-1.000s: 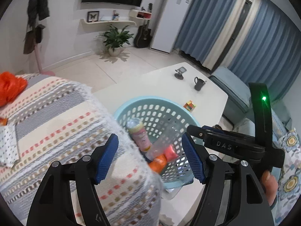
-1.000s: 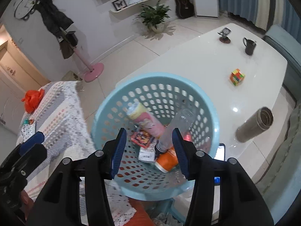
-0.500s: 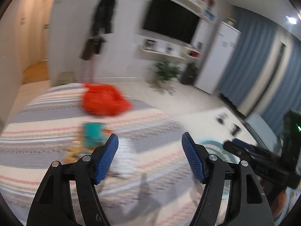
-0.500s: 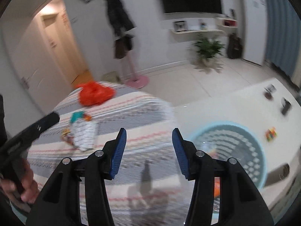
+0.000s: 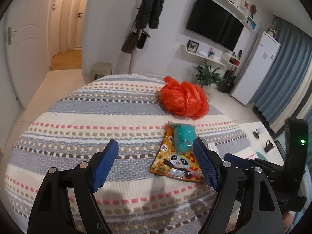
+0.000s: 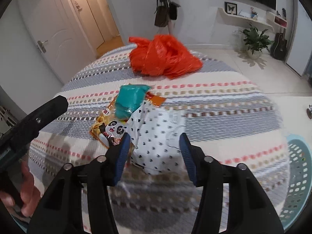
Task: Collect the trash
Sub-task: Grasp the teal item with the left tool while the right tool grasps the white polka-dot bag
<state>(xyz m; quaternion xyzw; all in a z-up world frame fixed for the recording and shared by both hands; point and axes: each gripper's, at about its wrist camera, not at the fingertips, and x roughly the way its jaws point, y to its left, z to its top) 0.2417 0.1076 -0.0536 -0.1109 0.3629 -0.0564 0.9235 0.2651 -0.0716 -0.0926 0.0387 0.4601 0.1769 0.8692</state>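
Trash lies on a striped cloth: an orange plastic bag, a teal wrapper on an orange panda snack packet, and a white heart-print bag. My left gripper is open and empty, just left of the snack packet. My right gripper is open, its jaws either side of the white bag's near end, above it. The light-blue basket shows at the right edge.
The white table with a black mug lies to the right. A coat stand, a stool, a plant and a guitar stand by the far wall. Doors are at the left.
Both grippers have swung left from over the basket to the striped cloth and dropped close to the trash pile. Both stay open and empty.
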